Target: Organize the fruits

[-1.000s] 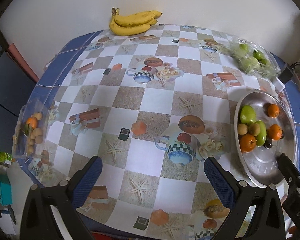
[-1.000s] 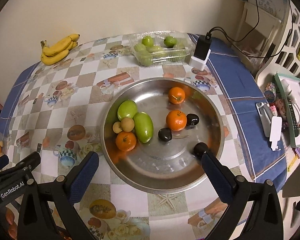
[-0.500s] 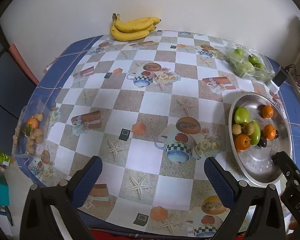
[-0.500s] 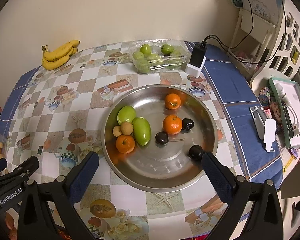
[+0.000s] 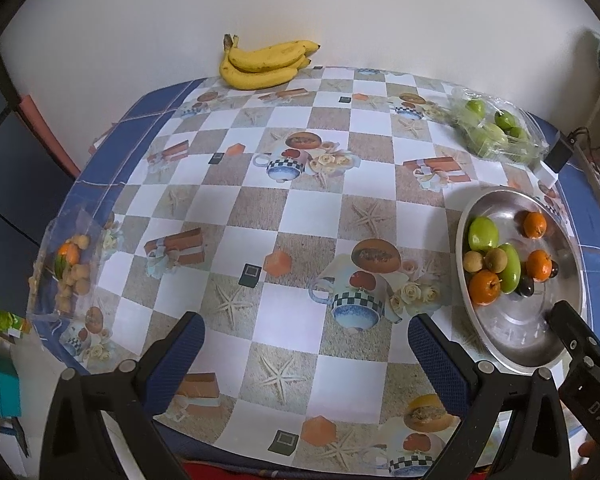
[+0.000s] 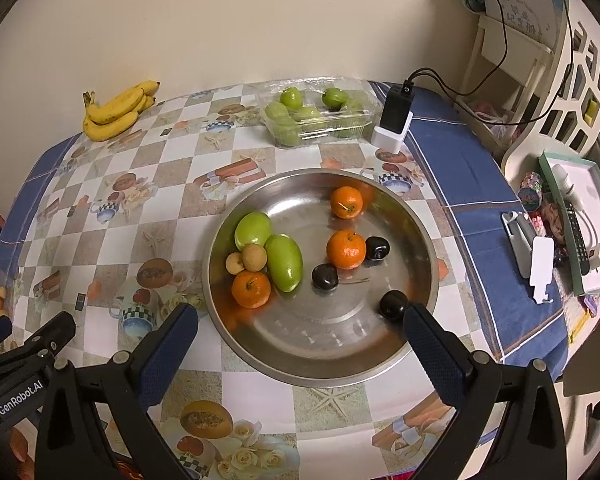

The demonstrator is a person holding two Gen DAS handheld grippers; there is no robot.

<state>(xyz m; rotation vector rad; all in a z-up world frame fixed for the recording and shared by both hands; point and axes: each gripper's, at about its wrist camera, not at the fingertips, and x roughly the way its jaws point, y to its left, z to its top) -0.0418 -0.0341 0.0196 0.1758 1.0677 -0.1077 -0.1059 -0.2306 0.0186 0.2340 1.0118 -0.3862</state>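
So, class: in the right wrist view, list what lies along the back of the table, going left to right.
Bananas → clear tray of green fruits → black charger on its white base.

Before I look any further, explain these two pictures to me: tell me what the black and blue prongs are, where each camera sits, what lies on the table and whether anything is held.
The prongs are two hand-held grippers; a person carries one in each hand. Each has a wide-angle camera looking forward along its two blue-padded fingers. One picture comes from the left gripper, the other from the right gripper. Both stand open and hold nothing.

On the checked tablecloth lies a metal bowl with three oranges, two large green fruits, two small tan ones and three dark ones. By the wall lie bananas and a clear box of green fruit. A clear bag of small fruit sits at the left edge. A black charger stands beside the clear box.
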